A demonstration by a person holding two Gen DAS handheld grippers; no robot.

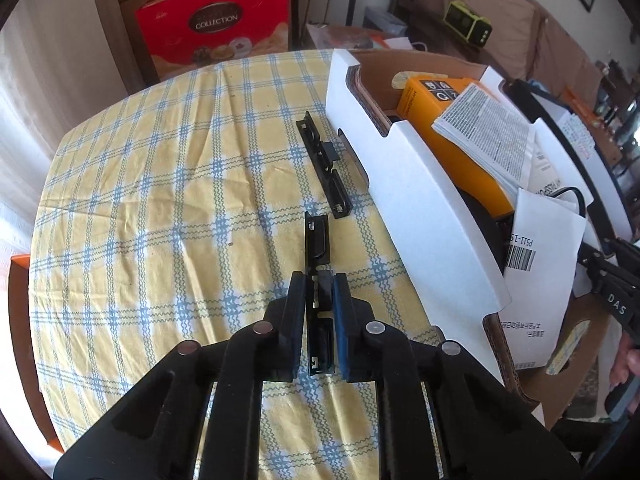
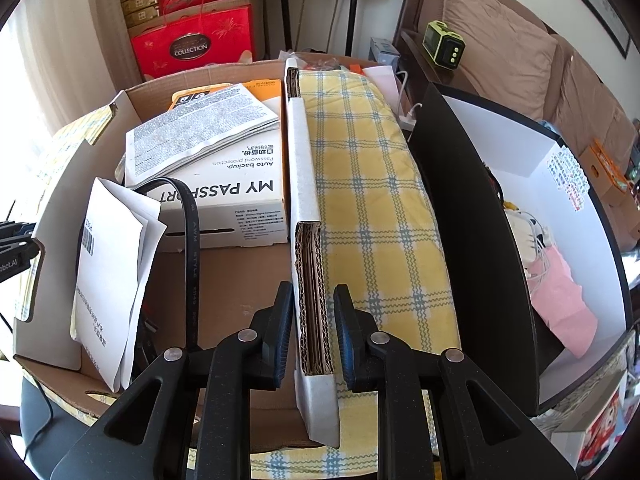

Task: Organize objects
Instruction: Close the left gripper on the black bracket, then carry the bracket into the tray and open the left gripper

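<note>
Left gripper fingers clamped on the black bracket, long axis pointing twelve o'clock; right gripper fingers pinch the box wall.

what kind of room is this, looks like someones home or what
Most likely a home living room. A table wears a yellow checked tablecloth, a brown cushioned sofa runs along the wall, and red gift boxes are stacked in the corner.
</note>
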